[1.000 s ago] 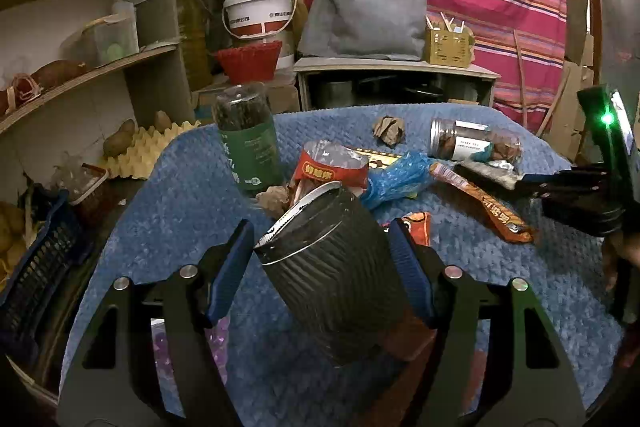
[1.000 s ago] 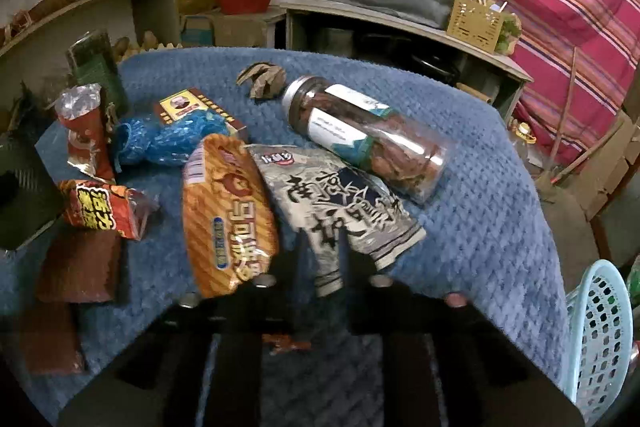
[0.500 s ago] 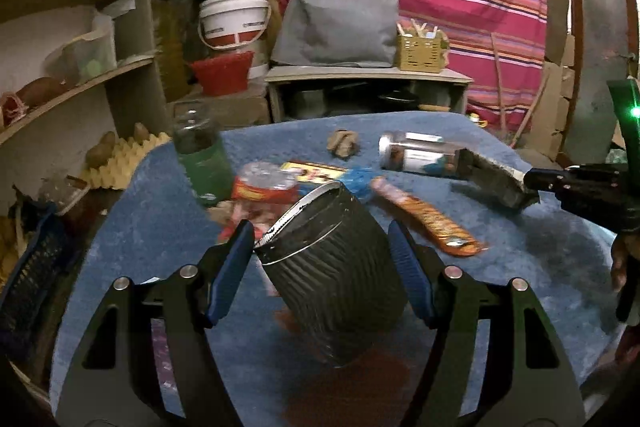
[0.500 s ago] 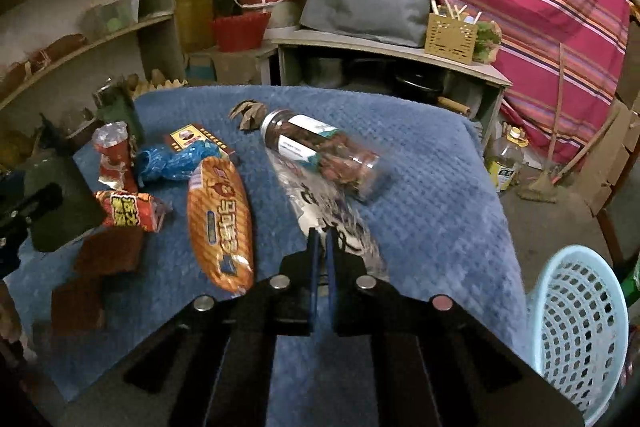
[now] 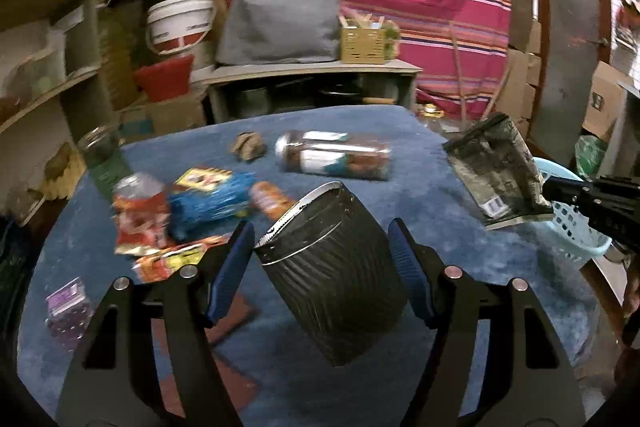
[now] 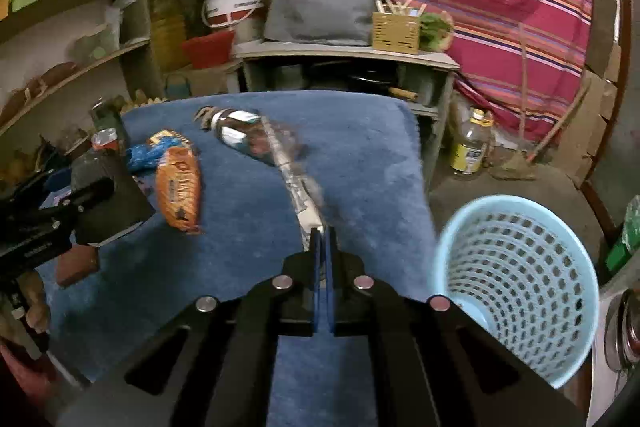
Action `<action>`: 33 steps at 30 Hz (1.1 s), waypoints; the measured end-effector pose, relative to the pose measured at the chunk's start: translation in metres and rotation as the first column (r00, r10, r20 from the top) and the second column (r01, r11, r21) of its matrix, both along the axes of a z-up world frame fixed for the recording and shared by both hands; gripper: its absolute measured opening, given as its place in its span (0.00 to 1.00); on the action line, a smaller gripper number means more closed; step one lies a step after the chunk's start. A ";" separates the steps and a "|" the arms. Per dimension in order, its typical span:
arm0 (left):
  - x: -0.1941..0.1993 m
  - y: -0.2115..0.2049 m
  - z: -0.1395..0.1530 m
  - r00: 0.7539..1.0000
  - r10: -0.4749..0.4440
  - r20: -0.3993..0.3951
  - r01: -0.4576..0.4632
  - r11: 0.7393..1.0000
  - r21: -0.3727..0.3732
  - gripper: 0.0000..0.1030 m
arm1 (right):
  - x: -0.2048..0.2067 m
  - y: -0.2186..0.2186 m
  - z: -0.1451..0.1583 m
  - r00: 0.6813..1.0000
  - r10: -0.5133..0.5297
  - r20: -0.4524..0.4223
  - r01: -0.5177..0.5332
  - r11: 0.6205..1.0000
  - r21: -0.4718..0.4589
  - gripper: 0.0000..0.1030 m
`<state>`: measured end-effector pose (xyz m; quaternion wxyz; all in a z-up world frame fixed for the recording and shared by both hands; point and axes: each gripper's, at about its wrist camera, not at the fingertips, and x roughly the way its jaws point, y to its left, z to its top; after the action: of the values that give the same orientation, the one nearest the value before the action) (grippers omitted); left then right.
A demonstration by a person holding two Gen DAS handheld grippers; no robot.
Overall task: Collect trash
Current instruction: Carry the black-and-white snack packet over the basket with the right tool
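**Grey wrapper lifted off the bench, heading for the basket**

At far left, a purple packet (image 5: 66, 301) and red snack wrappers (image 5: 138, 223) lie on the blue-covered bench (image 5: 420, 251). Just right of them, the left gripper (image 5: 322, 263) grasps a dark ribbed cup (image 5: 332, 275), tilted with its open rim up and to the left. An orange packet (image 6: 178, 187) and a clear jar (image 5: 334, 155) rest behind. Further right, the right gripper (image 6: 322, 239) is clenched on a grey printed wrapper (image 5: 498, 171) — a second ago that wrapper lay flat beside the orange packet; now it hangs in the air off the bench's right edge. Its long axis runs straight away from the gripper, free end pointing up and back. The pale blue basket (image 6: 516, 279) waits at far right — the drop looks close.
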<state>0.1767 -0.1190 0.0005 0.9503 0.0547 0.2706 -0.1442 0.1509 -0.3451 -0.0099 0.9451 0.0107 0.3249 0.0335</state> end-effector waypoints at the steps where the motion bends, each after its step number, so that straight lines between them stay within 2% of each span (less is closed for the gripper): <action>1: -0.002 -0.008 0.001 1.000 -0.010 0.005 0.010 1.000 0.005 0.66 | -0.001 -0.006 0.000 1.000 -0.006 -0.001 0.006 1.000 0.005 0.02; 9: -0.003 -0.065 0.007 0.997 -0.076 0.016 0.076 0.997 0.023 0.66 | -0.020 -0.052 0.010 0.998 -0.058 0.032 0.057 0.998 0.023 0.01; 18: -0.003 -0.134 0.012 0.984 -0.172 0.040 0.172 0.985 0.011 0.66 | -0.040 -0.118 0.015 0.983 -0.177 0.036 0.177 0.984 0.021 0.01; 26: 0.007 -0.199 -0.001 0.970 -0.243 0.017 0.243 0.970 -0.010 0.66 | -0.045 -0.178 -0.008 0.962 -0.272 -0.012 0.272 0.962 0.036 0.01; 33: 0.013 -0.249 -0.012 0.952 -0.305 0.011 0.305 0.952 0.008 0.66 | -0.044 -0.209 -0.029 0.947 -0.317 -0.045 0.320 0.946 0.061 0.01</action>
<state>0.1898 -0.3685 -0.0114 0.9180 0.0996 0.2538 -0.2881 0.1064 -0.5542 -0.0394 0.9315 0.0954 0.3338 -0.1088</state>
